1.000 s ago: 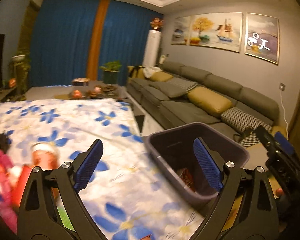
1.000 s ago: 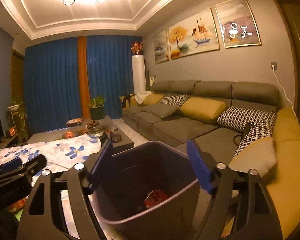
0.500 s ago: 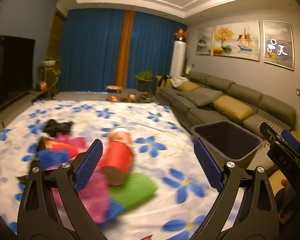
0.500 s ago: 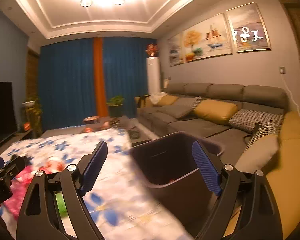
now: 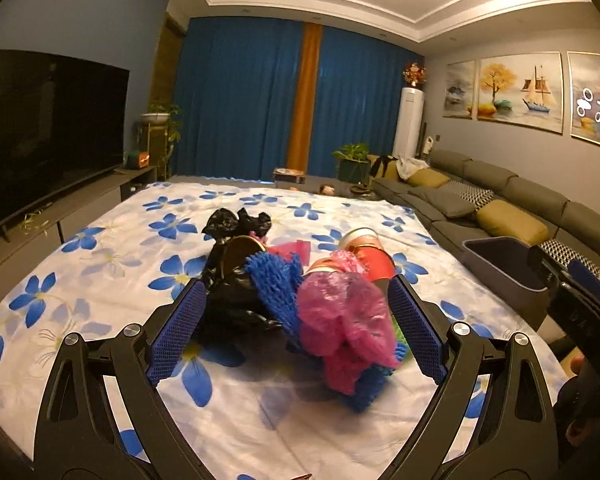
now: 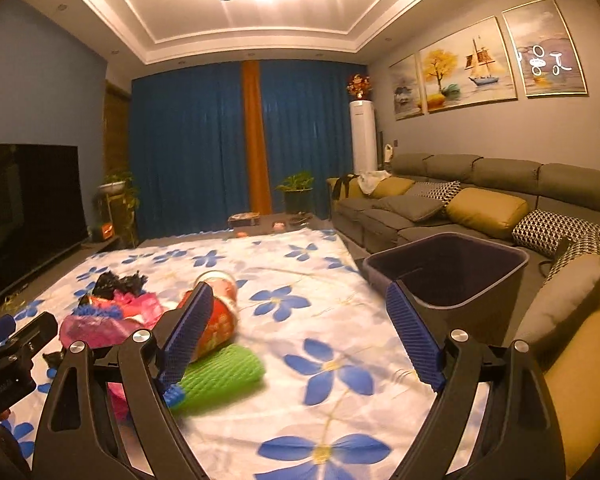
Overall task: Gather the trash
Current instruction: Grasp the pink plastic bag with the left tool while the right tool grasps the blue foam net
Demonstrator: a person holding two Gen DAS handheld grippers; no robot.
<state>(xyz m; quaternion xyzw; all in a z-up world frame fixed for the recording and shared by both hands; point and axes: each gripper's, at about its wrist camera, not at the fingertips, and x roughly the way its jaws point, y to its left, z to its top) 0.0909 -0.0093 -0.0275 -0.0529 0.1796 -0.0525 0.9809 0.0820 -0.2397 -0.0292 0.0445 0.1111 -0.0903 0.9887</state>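
Note:
A heap of trash lies on the flowered cloth [image 5: 100,264]: a black plastic bag [image 5: 232,280], a blue foam net [image 5: 276,284], a pink plastic bag [image 5: 344,320] and a red cup [image 5: 374,258] on its side. My left gripper [image 5: 296,328] is open and empty, its jaws either side of the heap just in front of it. My right gripper [image 6: 300,332] is open and empty over the cloth, with the red cup [image 6: 220,320] and a green foam net [image 6: 224,376] at its left finger. The dark bin [image 6: 452,276] stands right of the cloth.
A grey sofa [image 6: 460,200] with yellow and patterned cushions runs along the right wall behind the bin [image 5: 504,268]. A TV [image 5: 48,128] on a low stand is at the left. Blue curtains, plants and a low table with small items are at the far end.
Both grippers swung left, away from the bin and over the cloth. The left one now faces the trash heap closely; the bin moved to the right edge of both views.

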